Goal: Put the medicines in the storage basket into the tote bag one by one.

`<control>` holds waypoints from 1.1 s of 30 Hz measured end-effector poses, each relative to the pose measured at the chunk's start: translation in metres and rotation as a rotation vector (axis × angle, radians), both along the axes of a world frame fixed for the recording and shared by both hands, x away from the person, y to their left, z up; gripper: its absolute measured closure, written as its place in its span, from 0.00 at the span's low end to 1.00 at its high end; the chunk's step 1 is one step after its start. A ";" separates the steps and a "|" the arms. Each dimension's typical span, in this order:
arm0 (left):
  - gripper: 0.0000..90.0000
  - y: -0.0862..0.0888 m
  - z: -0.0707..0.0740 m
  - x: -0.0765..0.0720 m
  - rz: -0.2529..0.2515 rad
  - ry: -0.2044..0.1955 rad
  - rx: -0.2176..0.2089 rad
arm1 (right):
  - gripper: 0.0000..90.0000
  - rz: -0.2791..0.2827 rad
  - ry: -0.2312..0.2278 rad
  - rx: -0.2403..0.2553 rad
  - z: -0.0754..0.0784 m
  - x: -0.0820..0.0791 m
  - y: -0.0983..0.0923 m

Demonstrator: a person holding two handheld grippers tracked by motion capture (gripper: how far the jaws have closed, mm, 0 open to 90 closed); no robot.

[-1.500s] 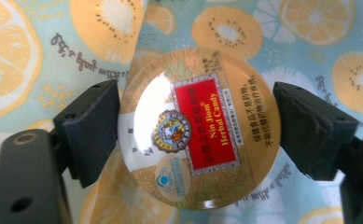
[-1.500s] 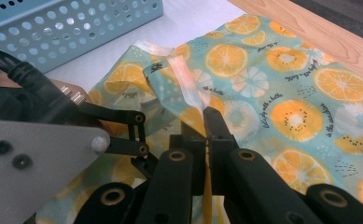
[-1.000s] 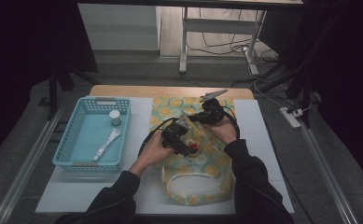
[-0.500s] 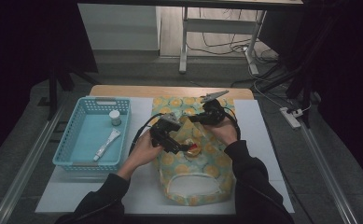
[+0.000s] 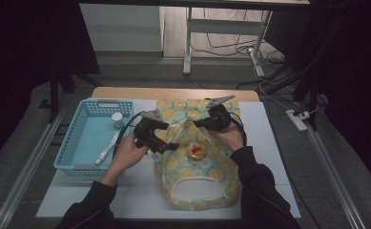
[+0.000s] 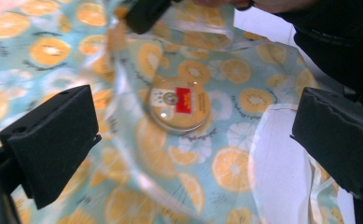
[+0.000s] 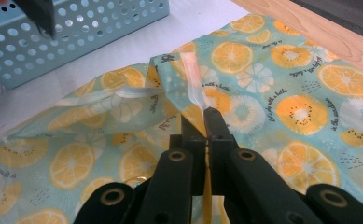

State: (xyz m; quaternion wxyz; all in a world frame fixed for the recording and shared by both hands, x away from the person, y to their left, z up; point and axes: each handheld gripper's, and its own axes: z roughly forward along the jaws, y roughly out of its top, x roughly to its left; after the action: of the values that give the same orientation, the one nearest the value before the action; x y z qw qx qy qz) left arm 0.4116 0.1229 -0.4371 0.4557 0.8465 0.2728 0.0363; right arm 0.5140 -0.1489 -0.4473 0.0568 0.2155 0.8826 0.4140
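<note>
High view: round tin point(image 5: 195, 151) lies inside the clear bag point(image 5: 185, 136) on the orange-print cloth point(image 5: 192, 191) mid-worktop, and the lifted bag could tip it out. Left gripper point(image 6: 188, 140) view: jaws wide open, empty, tin below between them; closing risks snagging film. Right gripper point(image 7: 202, 122) view: jaws shut on the bag's edge; a thin pinch may slip.

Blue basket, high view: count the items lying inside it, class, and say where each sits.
2. A small white-capped bottle stands near the blue basket's far right corner; a white tube lies slanted along its right side. The rim may hide others.
</note>
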 end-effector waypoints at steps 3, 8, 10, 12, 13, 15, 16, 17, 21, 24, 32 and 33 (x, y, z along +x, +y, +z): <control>0.01 0.013 0.002 -0.004 0.027 -0.009 -0.009 | 1.00 -0.001 0.003 0.001 -0.001 -0.001 -0.001; 0.01 0.030 0.004 -0.009 0.076 -0.020 0.009 | 1.00 -0.002 -0.011 -0.013 -0.003 -0.005 0.000; 0.00 0.036 0.004 -0.011 0.097 -0.025 0.007 | 1.00 0.001 -0.013 -0.013 -0.004 -0.007 -0.001; 0.01 0.043 0.004 -0.012 0.120 -0.029 0.016 | 1.00 0.002 -0.012 -0.011 -0.005 -0.009 -0.001; 0.01 0.046 0.003 -0.013 0.132 -0.031 0.021 | 1.00 0.003 -0.012 -0.010 -0.005 -0.010 -0.002; 0.00 0.053 0.003 -0.015 0.153 -0.031 0.021 | 1.00 0.004 -0.010 -0.001 -0.005 -0.011 -0.003; 0.00 0.056 0.003 -0.016 0.163 -0.030 0.018 | 1.00 0.003 -0.011 0.004 -0.005 -0.012 -0.004; 0.00 0.060 0.003 -0.017 0.173 -0.030 0.021 | 1.00 0.002 -0.010 0.004 -0.004 -0.012 -0.005; 0.00 0.072 0.004 -0.019 0.214 -0.028 0.042 | 1.00 -0.001 -0.015 0.021 0.000 -0.014 -0.007; 0.00 0.082 0.003 -0.021 0.249 -0.016 0.050 | 1.00 0.000 -0.020 0.033 0.003 -0.016 -0.008; 0.01 0.115 -0.005 -0.020 0.373 0.021 0.087 | 1.00 0.000 -0.031 0.053 0.009 -0.019 -0.007; 0.01 0.119 -0.006 -0.019 0.389 0.027 0.092 | 1.00 0.002 -0.034 0.053 0.009 -0.020 -0.007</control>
State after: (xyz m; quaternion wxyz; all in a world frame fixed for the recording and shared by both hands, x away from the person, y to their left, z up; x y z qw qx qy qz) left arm 0.3921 0.2421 -0.4429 0.3972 0.7983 0.4352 0.1246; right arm 0.4942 -0.1557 -0.4383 0.0655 0.2091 0.8705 0.4408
